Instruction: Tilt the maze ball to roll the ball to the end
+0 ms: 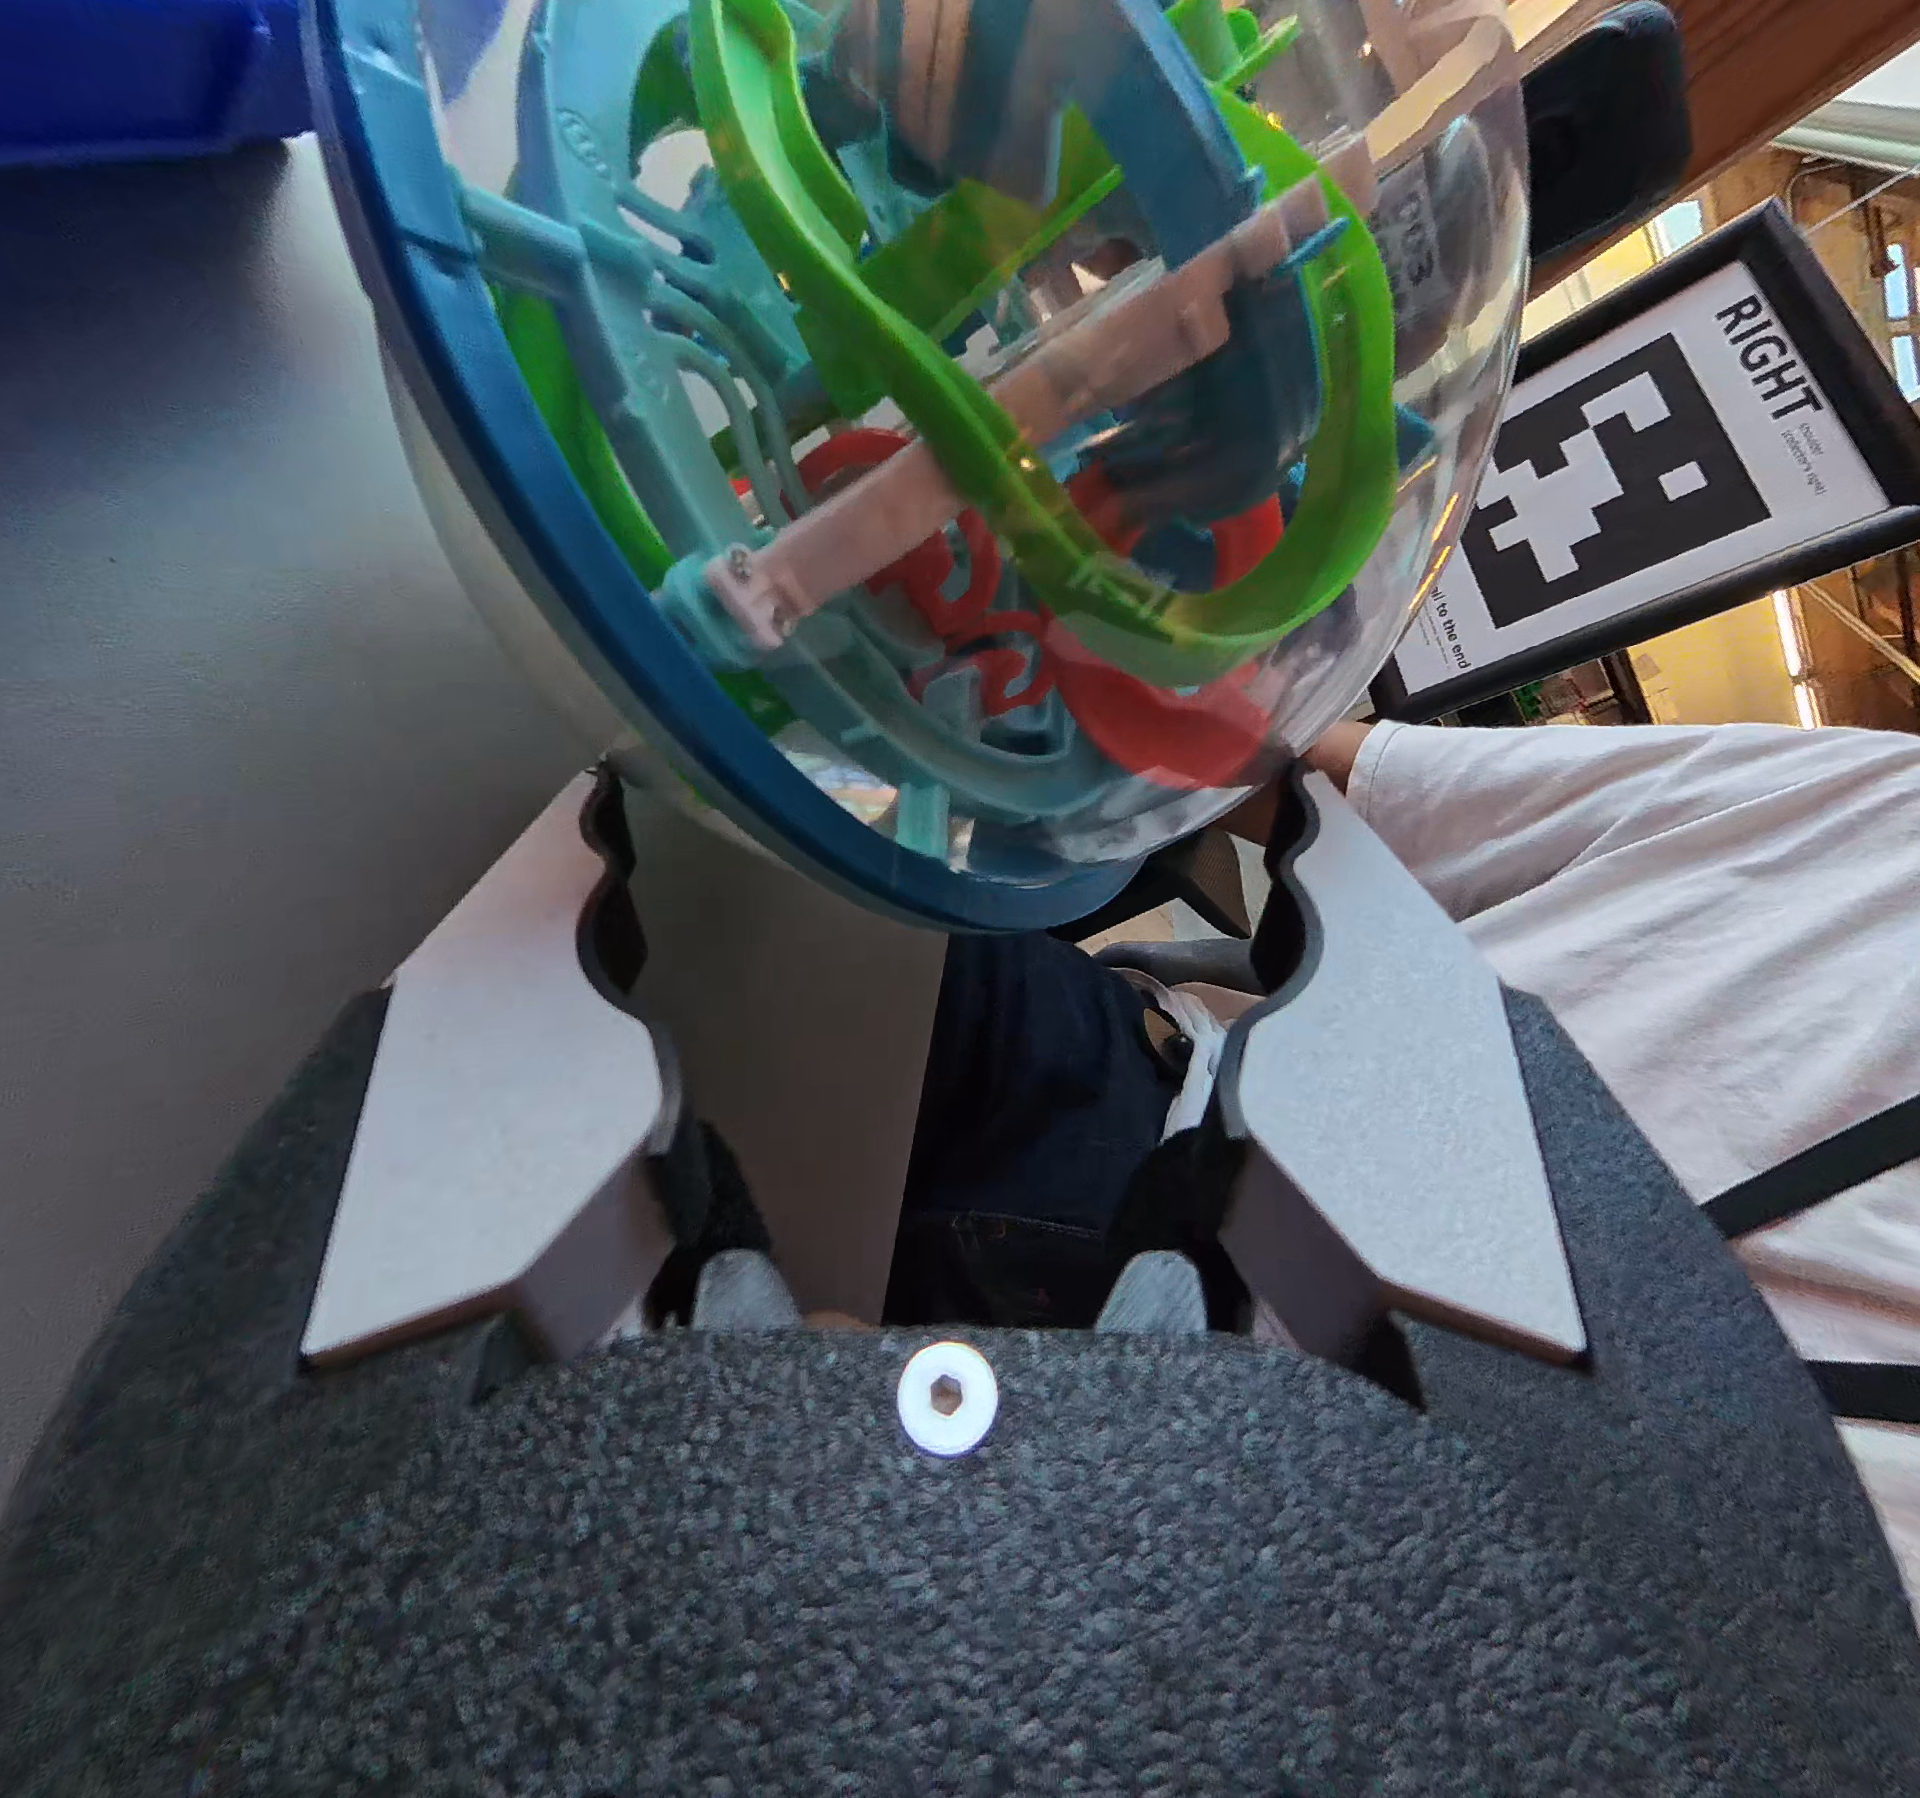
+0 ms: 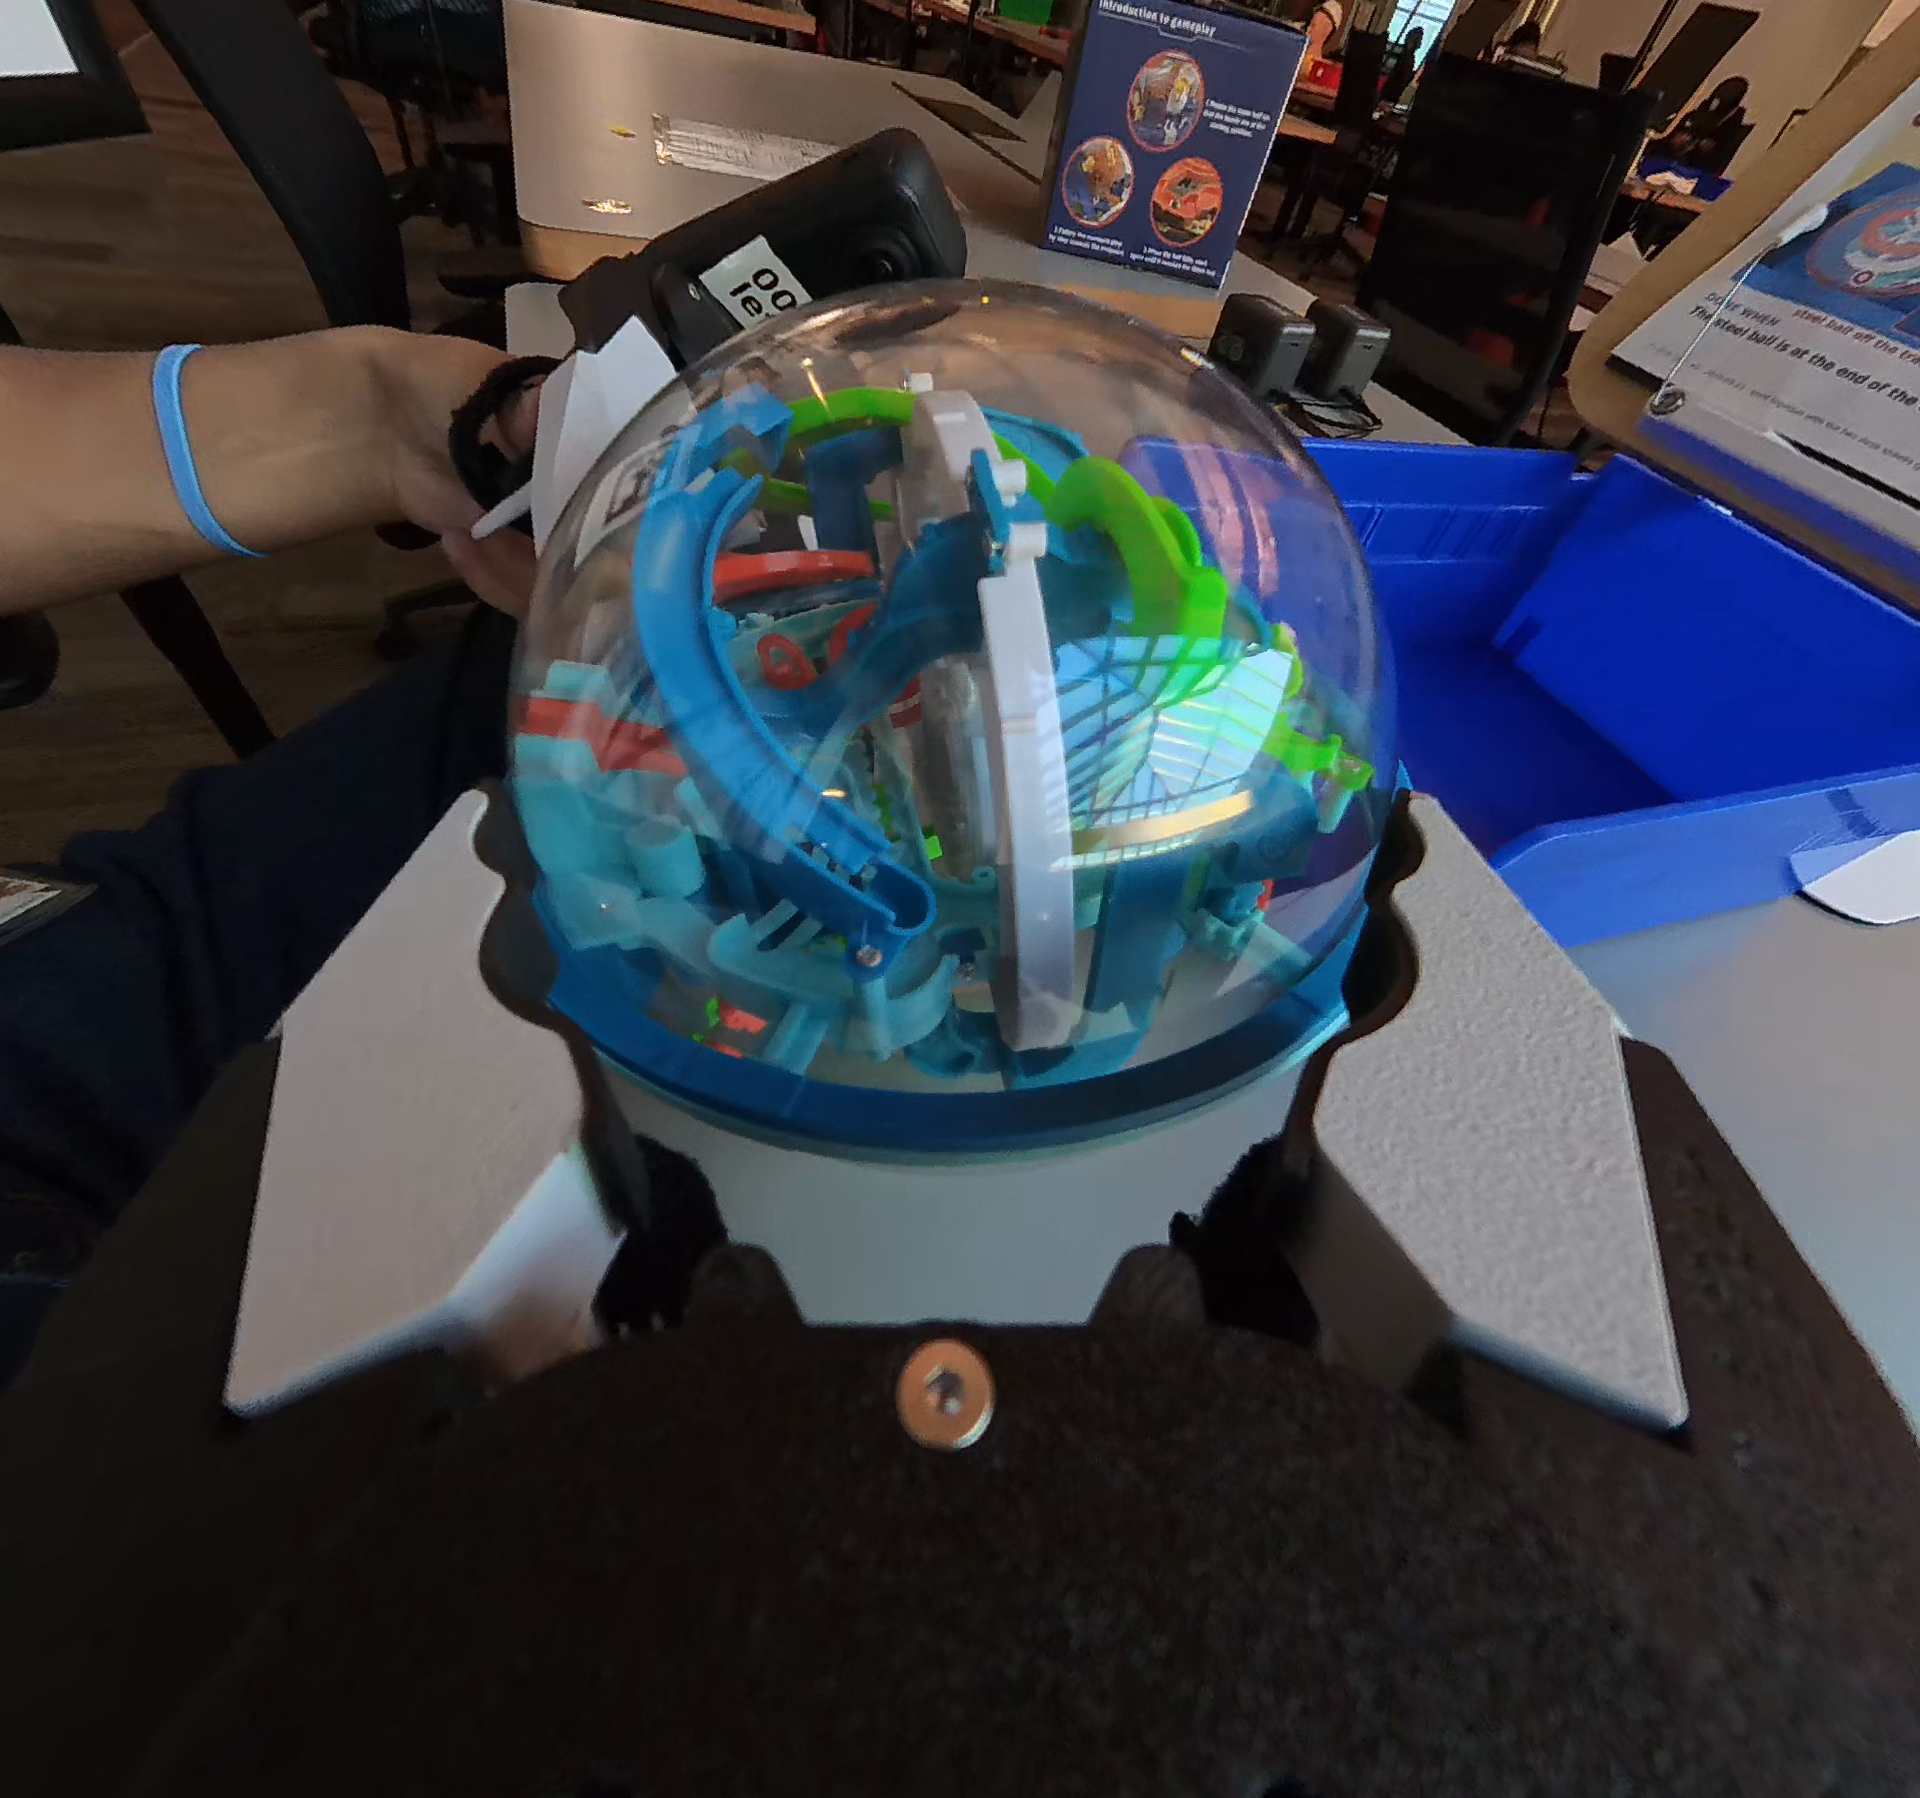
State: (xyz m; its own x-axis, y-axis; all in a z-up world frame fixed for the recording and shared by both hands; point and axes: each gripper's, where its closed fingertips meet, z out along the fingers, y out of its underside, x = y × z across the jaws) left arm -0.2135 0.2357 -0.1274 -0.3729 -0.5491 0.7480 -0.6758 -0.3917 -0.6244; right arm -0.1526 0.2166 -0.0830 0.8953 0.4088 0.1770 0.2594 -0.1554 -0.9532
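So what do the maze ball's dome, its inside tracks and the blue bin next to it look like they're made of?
Dome: clear hard plastic, glossy; it shows window reflections and the tracks behind it.
Tracks: opaque moulded plastic in blue, green, red and white, smooth with a slight sheen.
Blue bin: probably rigid moulded plastic, evenly coloured and semi-matt.

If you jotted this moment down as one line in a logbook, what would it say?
object: clear plastic maze ball with blue rim | right gripper: pads clamp its sides | left gripper: fingertips at its shell | steel ball: not spotted | blue plastic bin beside
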